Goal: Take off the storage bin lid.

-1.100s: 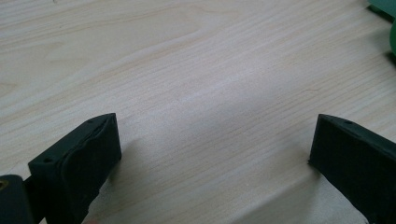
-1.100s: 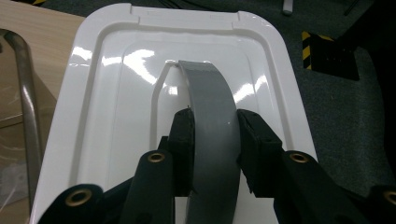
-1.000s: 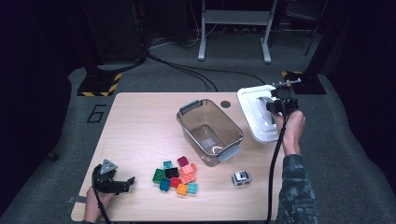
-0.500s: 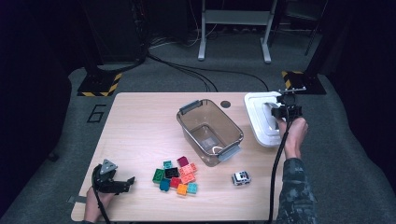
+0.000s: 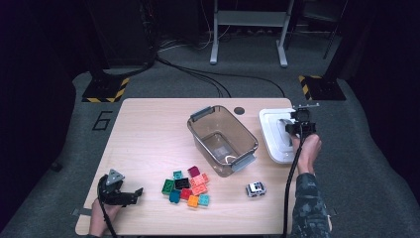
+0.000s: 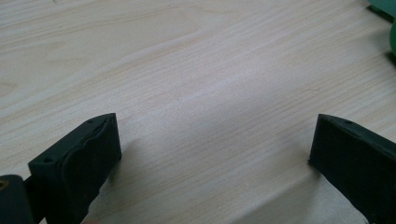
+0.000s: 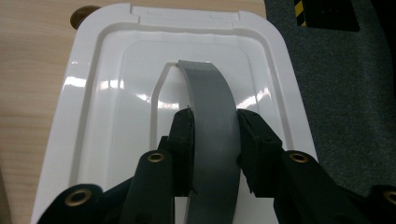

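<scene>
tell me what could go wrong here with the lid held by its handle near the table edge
The right gripper pinches only the narrow grey handle, so the white lid could swing or slip from the fingers. The lid overhangs the table edge at the right; released there, it might tip onto the floor. Carried carelessly toward the clear bin, it could knock the bin.

Glossy white plastic lid (image 7: 116, 116), matt wooden table (image 6: 196, 93)

My fingers (image 7: 187, 140) clamped the grey handle (image 7: 212, 126) of the white lid (image 7: 116, 93), which lay beneath them on the wooden surface (image 7: 32, 70).
</scene>
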